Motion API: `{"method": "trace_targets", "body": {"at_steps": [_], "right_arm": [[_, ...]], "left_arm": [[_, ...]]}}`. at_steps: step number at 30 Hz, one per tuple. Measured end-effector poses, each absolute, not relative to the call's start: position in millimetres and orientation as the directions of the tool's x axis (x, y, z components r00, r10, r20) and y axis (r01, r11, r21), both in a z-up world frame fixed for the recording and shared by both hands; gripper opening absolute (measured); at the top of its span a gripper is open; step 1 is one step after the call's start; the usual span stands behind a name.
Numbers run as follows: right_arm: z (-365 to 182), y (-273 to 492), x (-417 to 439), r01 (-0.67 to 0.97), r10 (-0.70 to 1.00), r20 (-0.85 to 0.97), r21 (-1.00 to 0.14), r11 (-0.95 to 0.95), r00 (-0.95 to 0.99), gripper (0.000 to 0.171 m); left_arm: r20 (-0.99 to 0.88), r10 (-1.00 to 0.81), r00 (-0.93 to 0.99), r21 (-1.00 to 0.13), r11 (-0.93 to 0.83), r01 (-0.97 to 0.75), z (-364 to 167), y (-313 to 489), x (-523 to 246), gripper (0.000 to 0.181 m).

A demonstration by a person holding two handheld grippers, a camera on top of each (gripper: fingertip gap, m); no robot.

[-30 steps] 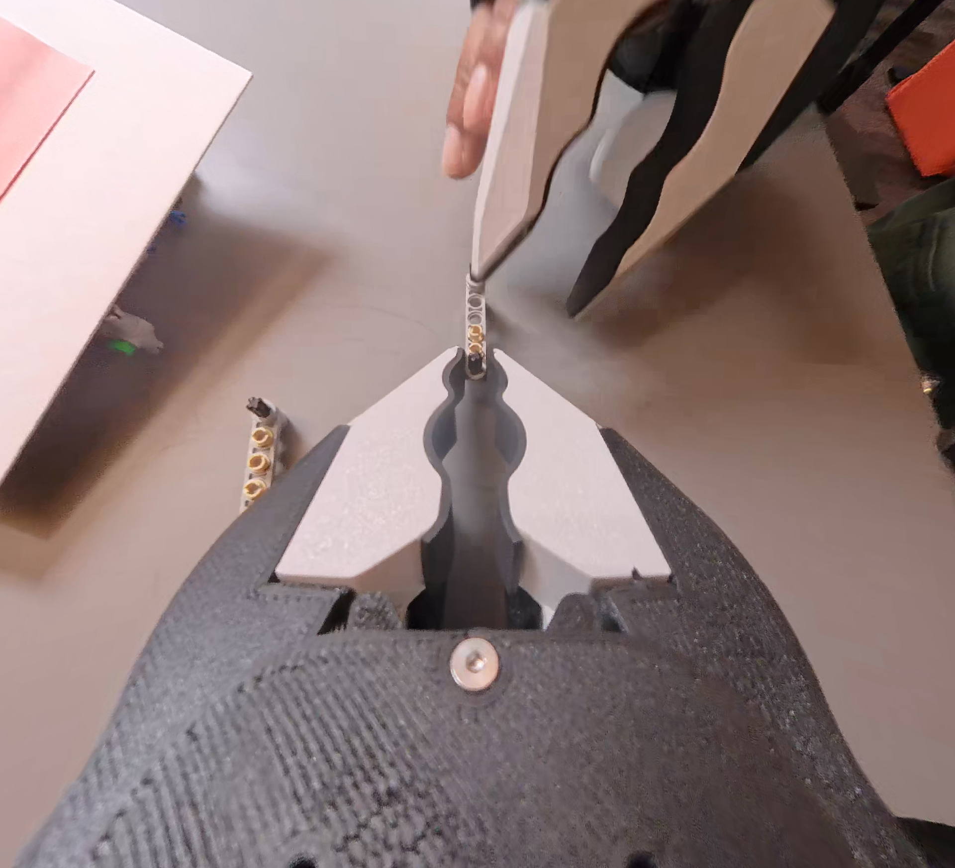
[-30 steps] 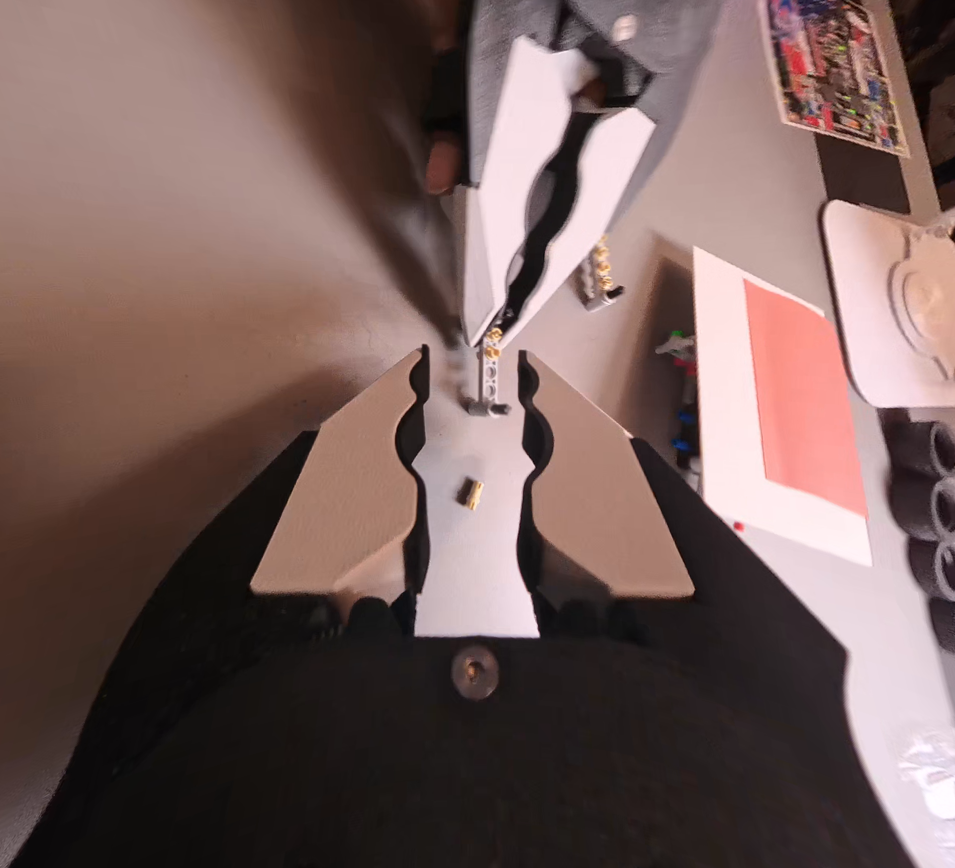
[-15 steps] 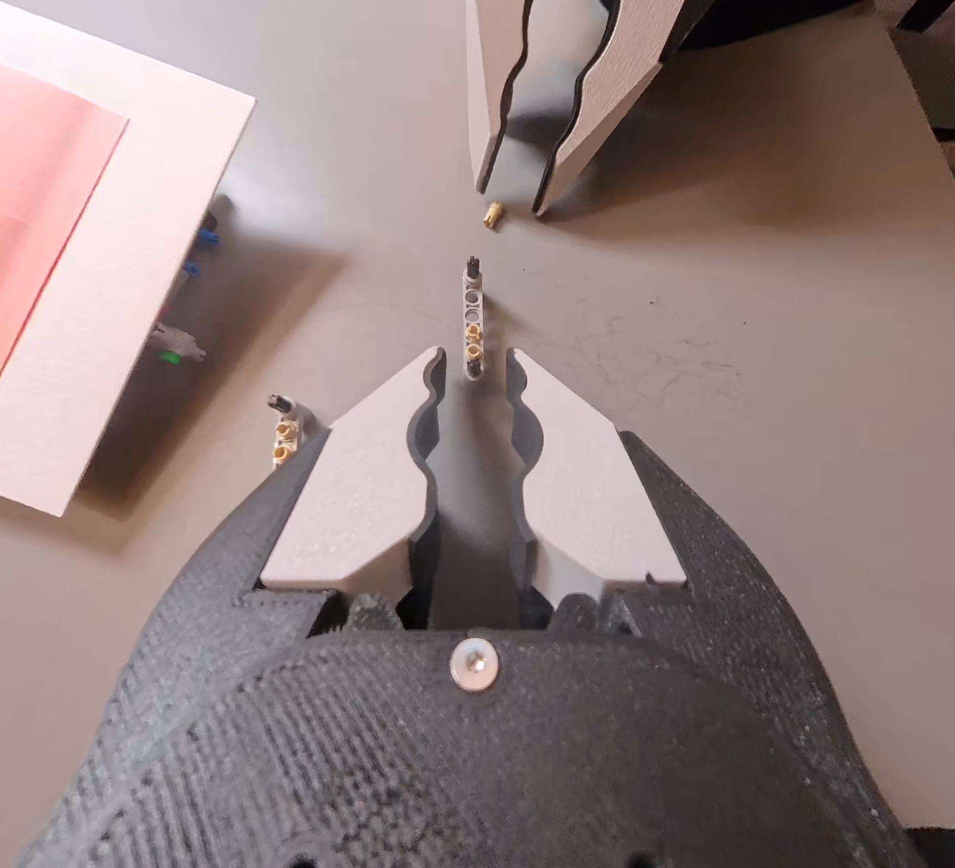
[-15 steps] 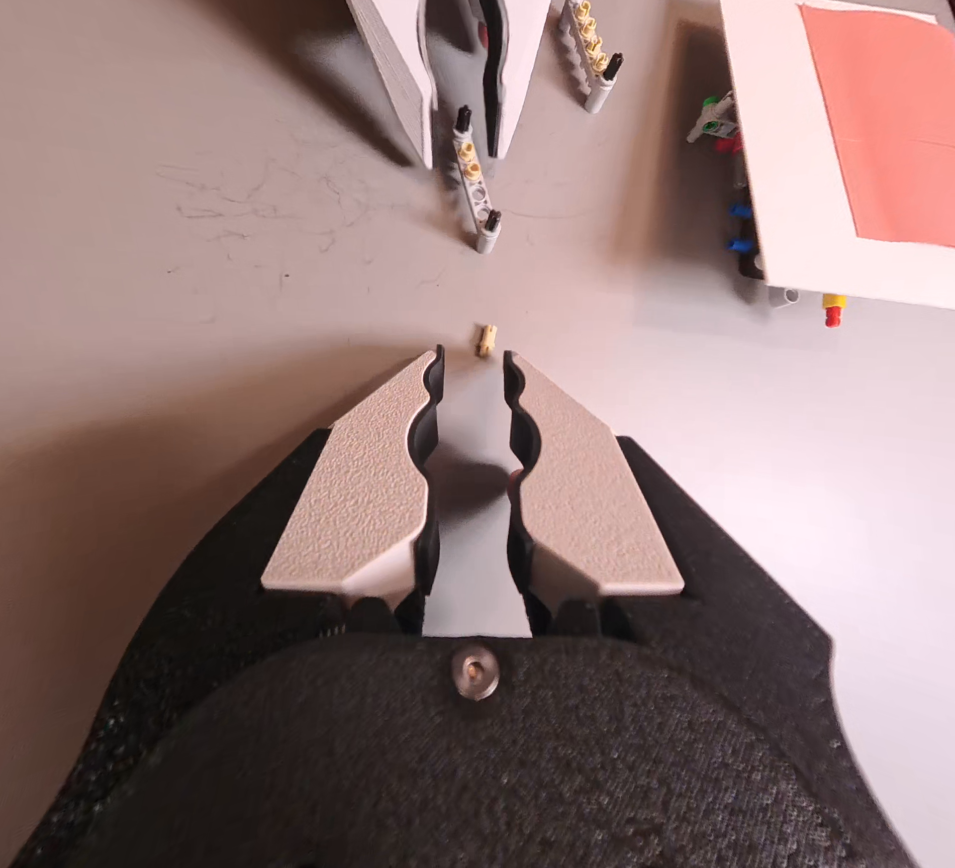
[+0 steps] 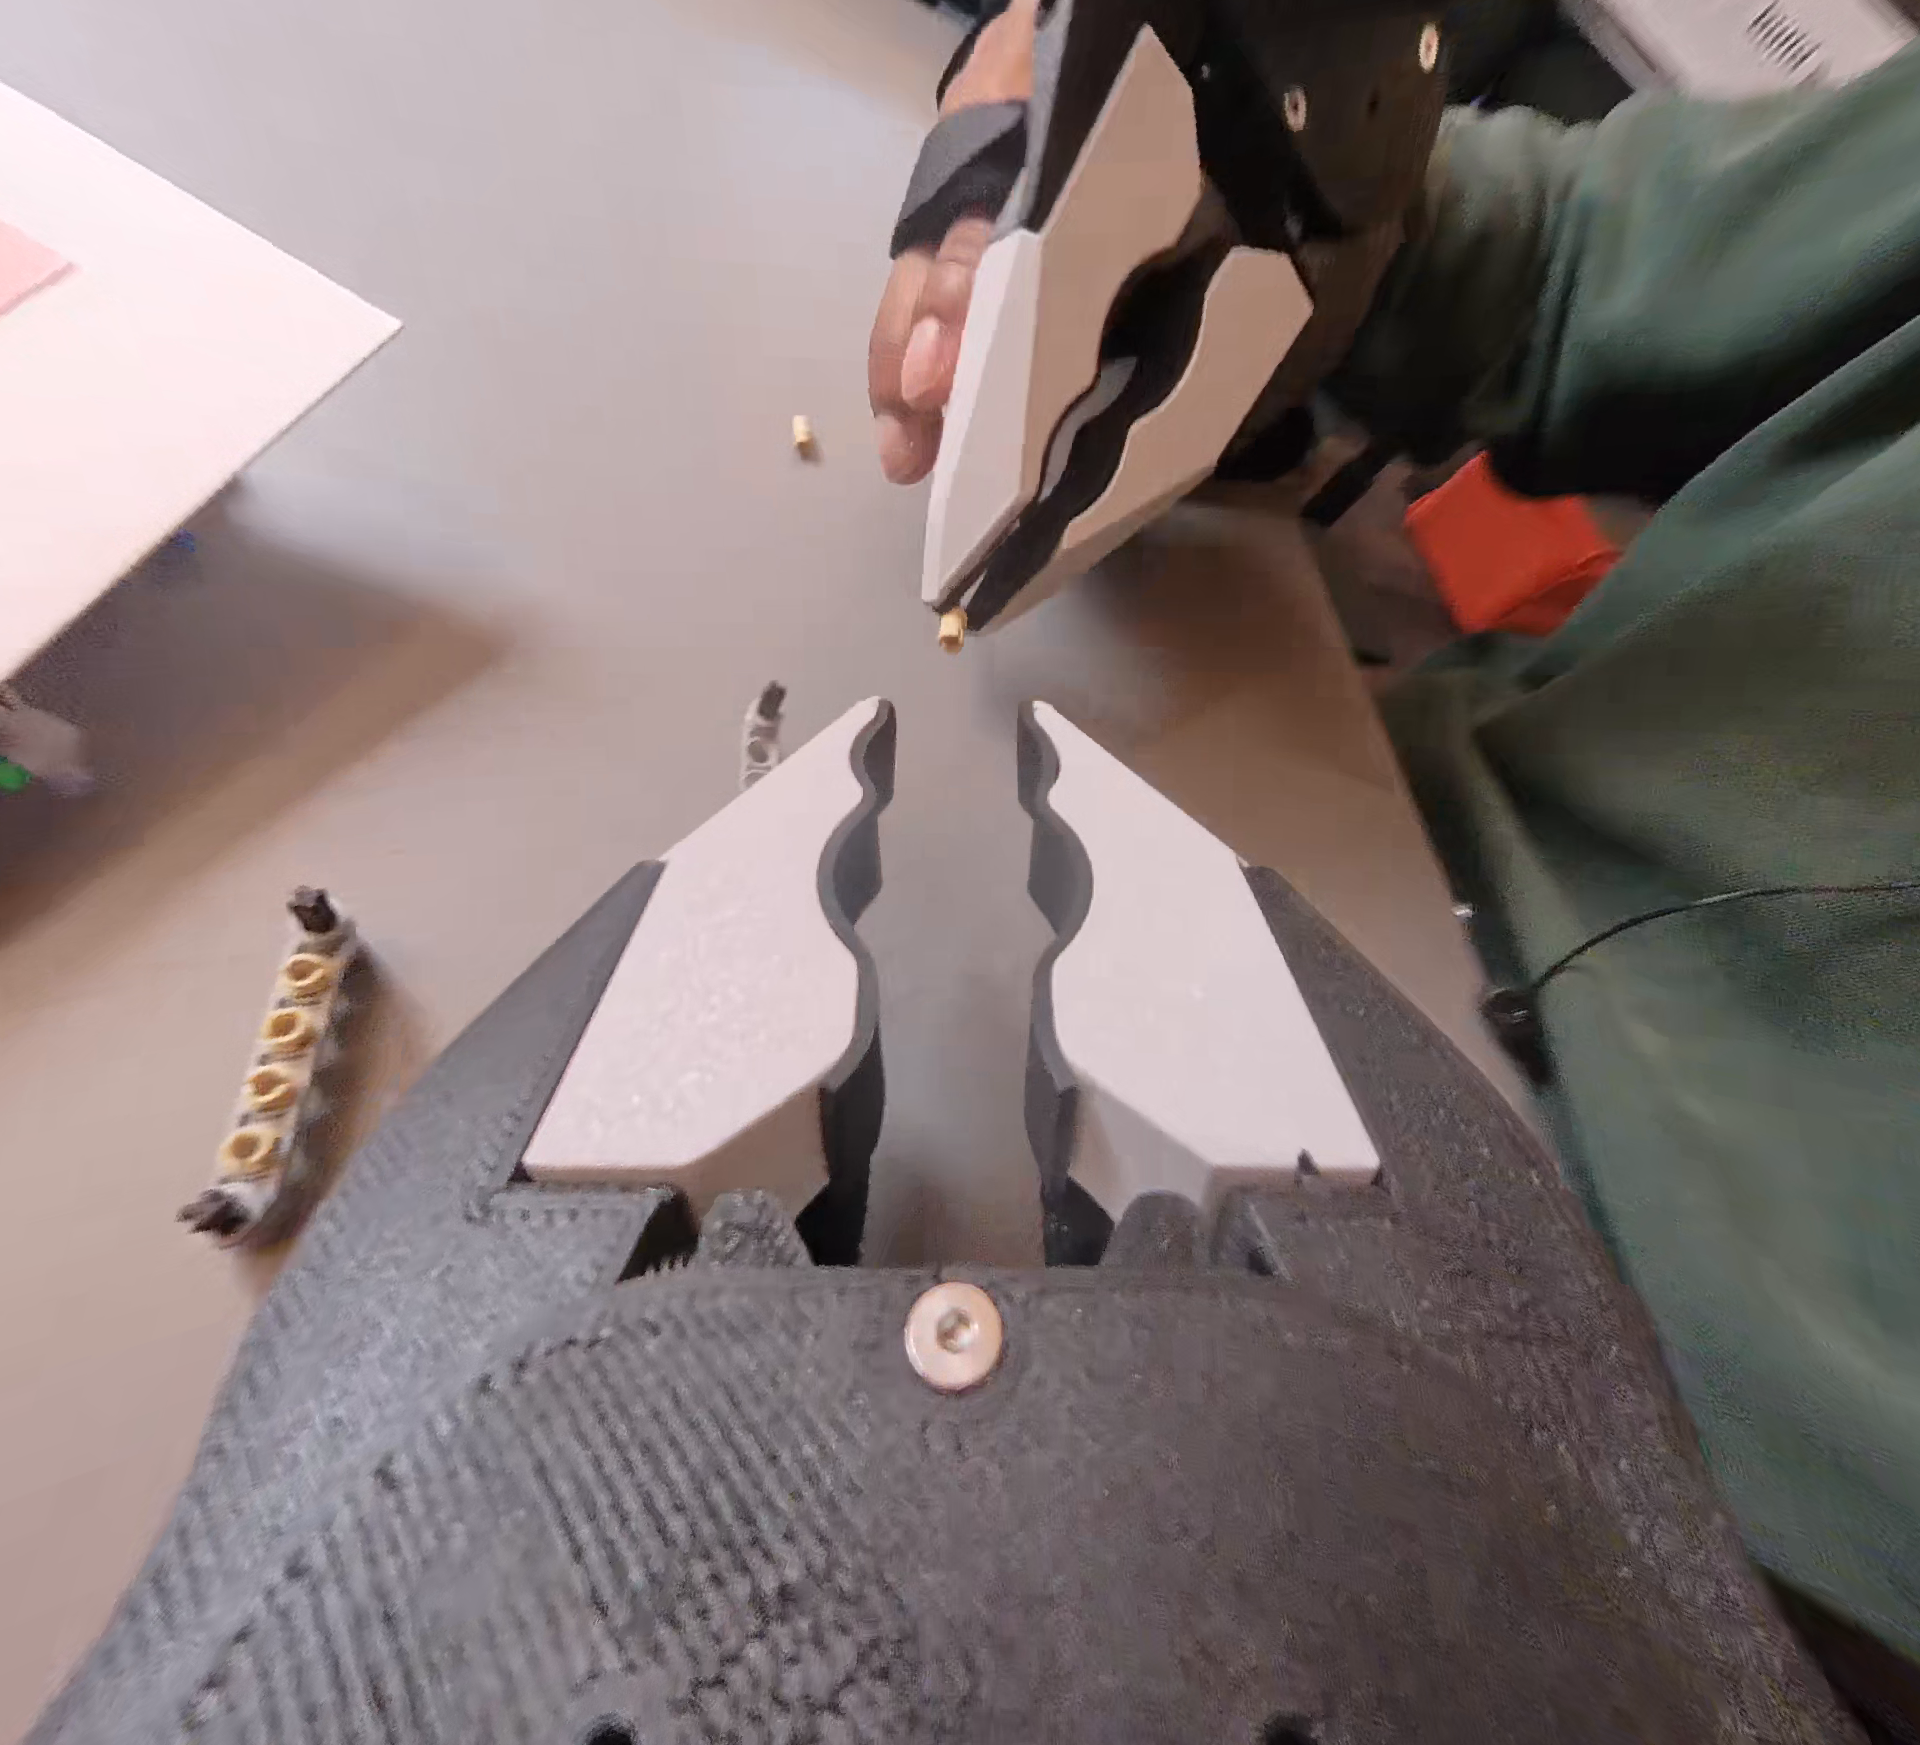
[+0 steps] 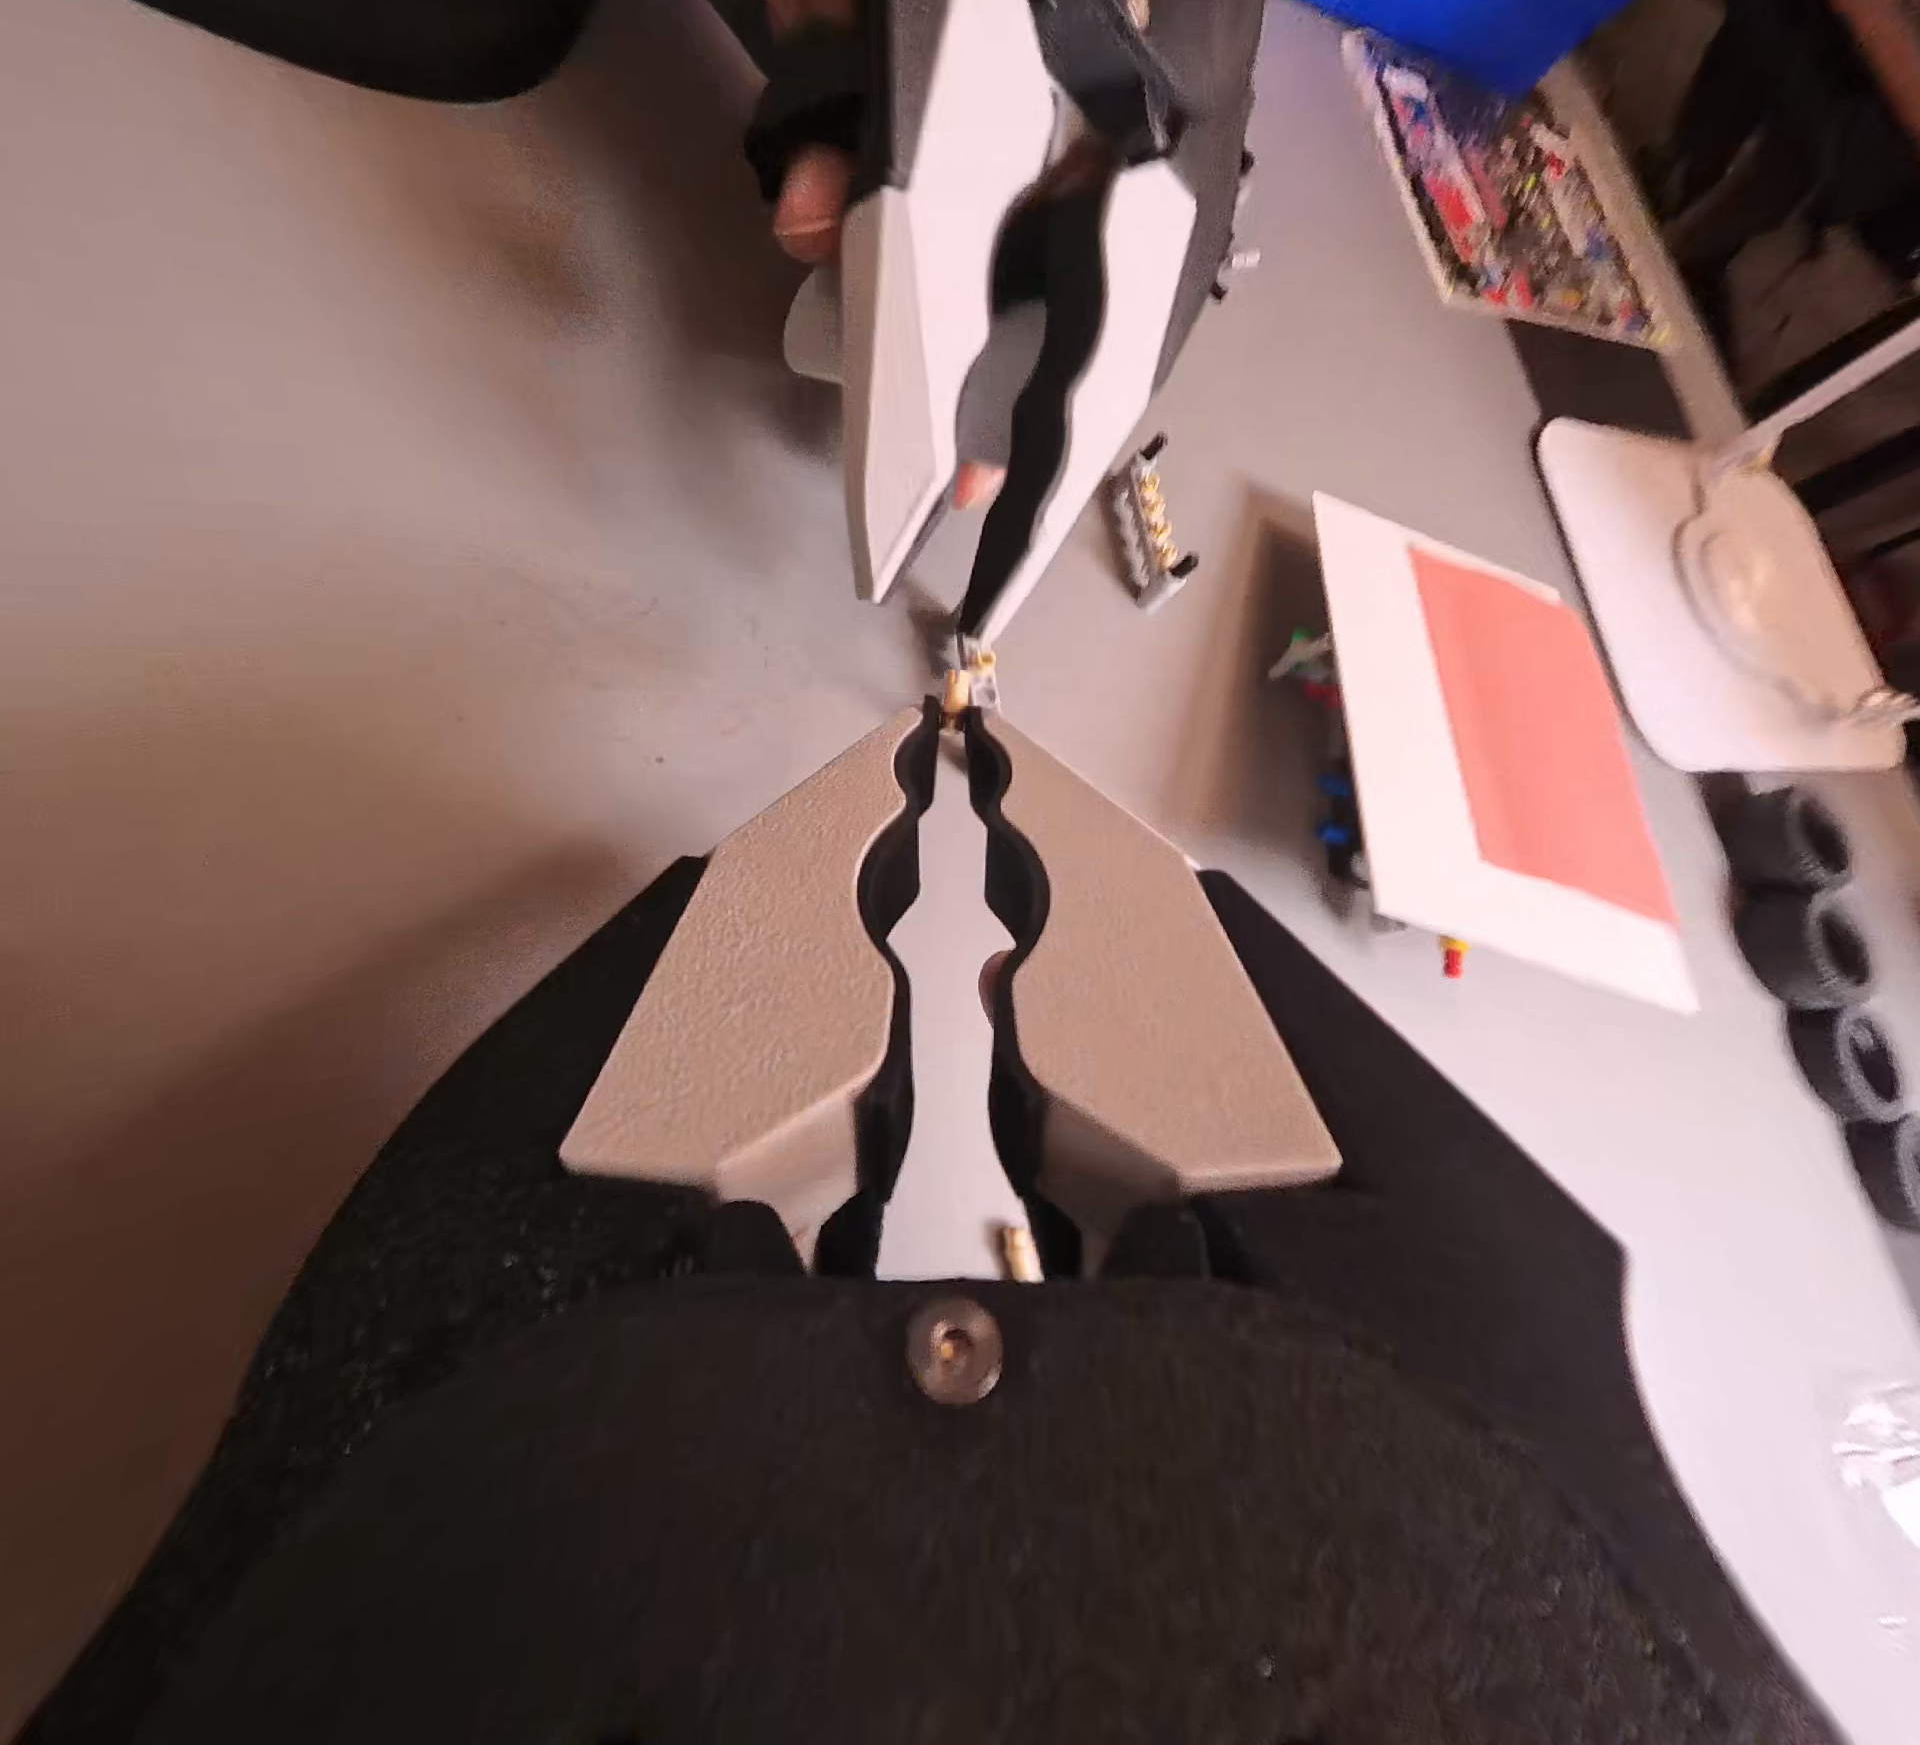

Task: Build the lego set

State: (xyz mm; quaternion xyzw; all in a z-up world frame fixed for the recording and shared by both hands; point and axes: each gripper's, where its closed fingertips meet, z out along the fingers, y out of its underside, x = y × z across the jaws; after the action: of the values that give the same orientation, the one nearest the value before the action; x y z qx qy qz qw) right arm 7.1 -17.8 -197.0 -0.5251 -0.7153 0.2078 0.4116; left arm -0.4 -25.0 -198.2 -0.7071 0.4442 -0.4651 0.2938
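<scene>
The right gripper (image 6: 948,719) is closed almost to the tips and pinches a small tan pin (image 6: 954,689), held in the air over the middle of the table (image 5: 520,189). Facing it, the left gripper (image 5: 956,708) has its jaws well apart and nothing between them. Just beside its left finger a short grey beam (image 5: 762,739) lies flat on the table, mostly hidden, so I cannot tell how many pins it already carries. The step looks like pinning this beam: the next move probably calls for the left gripper to close on the beam and steady it, so the right one can line the pin up with an empty hole and press it in. A second tan pin (image 5: 802,436) lies loose on the table nearby, making two free pins in all. There are two beams: the other beam (image 5: 278,1056) lies further toward the left side with four tan pins seated in a row. Beyond it, one white sheet (image 6: 1382,656) with a red patch shelters a few small coloured pieces, and a row of black tyres (image 6: 1813,952), at least three, stands at the table's far edge.
</scene>
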Motion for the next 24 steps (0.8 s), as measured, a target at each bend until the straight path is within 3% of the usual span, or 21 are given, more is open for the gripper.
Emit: {"method": "trace_targets", "body": {"at_steps": [4, 9, 14, 19, 24], "right_arm": [[-190.8, -25.8, -1.2, 0.575, 0.88, 0.45, -0.684, 0.448, -0.15, 0.003], [-185.5, -30.2, -9.7, 0.55, 0.863, 0.479, -0.683, 0.48, -0.158, 0.003], [-177.7, -27.6, -13.1, 0.508, 0.85, 0.511, -0.703, 0.498, -0.127, 0.003], [-161.5, -22.4, -16.4, 0.429, 0.866, 0.498, -0.772, 0.469, -0.052, 0.003], [-154.6, -20.2, -14.1, 0.339, 0.938, 0.347, -0.88, 0.332, -0.016, 0.01]], "left_arm": [[0.512, -0.852, 0.107, -0.809, -0.52, -0.274, -184.6, -29.5, 1.9, 0.02], [0.515, -0.853, 0.089, -0.807, -0.517, -0.286, -184.8, -33.5, 2.1, 0.005], [0.55, -0.832, 0.067, -0.797, -0.548, -0.254, -177.9, -31.1, -2.0, 0.003], [0.568, -0.823, 0.028, -0.808, -0.563, -0.174, -163.0, -25.8, -7.1, 0.003], [0.558, -0.829, -0.026, -0.827, -0.554, -0.097, -149.0, -24.0, -11.1, 0.003]]}}
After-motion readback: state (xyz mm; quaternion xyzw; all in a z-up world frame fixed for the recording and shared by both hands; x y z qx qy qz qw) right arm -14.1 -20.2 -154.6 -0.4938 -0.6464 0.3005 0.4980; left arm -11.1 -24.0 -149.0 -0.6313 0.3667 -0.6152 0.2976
